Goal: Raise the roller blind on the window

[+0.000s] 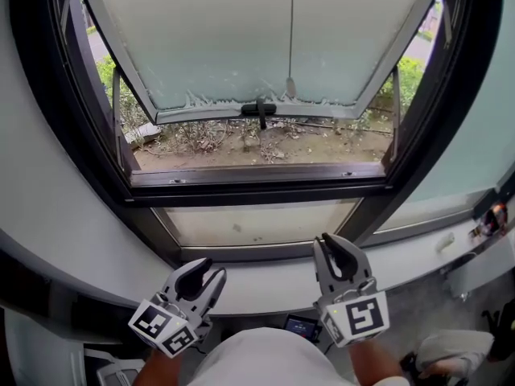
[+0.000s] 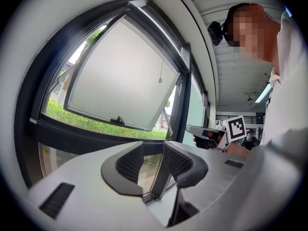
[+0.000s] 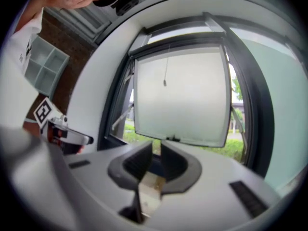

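A thin pull cord (image 1: 291, 30) hangs in front of the window and ends in a small weight above the tilted-out frosted sash (image 1: 241, 47). The same cord (image 2: 160, 66) shows in the left gripper view, and the cord (image 3: 166, 66) shows in the right gripper view. No blind fabric can be made out in any view. My left gripper (image 1: 205, 270) (image 2: 153, 160) is held low by the white sill, open and holding nothing. My right gripper (image 1: 334, 248) (image 3: 156, 158) is beside it, its jaws a narrow gap apart with nothing between them. Both are far below the cord.
A black handle (image 1: 259, 109) sits on the sash's lower edge. The dark window frame (image 1: 257, 191) and white sill (image 1: 265, 284) lie just ahead of the grippers. A small screen (image 1: 302, 326) is below the sill. Bare soil and shrubs lie outside.
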A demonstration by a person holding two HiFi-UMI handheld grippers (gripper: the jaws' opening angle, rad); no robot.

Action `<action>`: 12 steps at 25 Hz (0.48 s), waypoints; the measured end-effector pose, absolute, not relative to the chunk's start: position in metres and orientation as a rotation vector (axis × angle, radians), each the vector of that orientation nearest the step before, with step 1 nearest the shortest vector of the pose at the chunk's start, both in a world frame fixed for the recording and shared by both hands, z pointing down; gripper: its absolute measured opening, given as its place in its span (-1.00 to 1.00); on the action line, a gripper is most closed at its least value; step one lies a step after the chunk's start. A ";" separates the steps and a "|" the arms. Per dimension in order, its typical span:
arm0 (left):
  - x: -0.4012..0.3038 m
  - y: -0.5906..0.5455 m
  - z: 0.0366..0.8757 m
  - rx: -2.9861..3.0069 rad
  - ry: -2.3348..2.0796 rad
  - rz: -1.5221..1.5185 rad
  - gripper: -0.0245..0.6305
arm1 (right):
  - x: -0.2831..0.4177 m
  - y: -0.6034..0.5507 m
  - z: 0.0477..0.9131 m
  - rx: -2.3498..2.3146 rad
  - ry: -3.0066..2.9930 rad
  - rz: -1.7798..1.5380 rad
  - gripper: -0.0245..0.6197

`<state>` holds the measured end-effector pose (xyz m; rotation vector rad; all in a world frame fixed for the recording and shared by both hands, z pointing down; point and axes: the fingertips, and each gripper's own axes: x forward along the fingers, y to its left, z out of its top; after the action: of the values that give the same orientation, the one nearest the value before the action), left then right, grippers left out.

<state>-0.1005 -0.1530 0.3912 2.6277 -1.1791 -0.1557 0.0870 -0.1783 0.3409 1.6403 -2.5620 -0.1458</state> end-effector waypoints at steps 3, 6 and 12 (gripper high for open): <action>-0.097 -0.149 0.404 2.603 -1.169 -0.129 -0.48 | 0.088 -0.176 0.360 1.620 -2.552 -0.082 -0.73; -0.095 -0.146 0.414 2.578 -1.169 -0.115 -0.48 | 0.090 -0.175 0.378 1.602 -2.536 -0.029 -0.73; -0.092 -0.140 0.430 2.521 -1.190 -0.097 -0.48 | 0.089 -0.170 0.412 1.540 -2.516 0.077 -0.73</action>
<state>-0.0924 -0.1395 0.4300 2.5213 -1.1902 -0.0971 0.0892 -0.1701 0.4125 1.5402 -2.5156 0.0769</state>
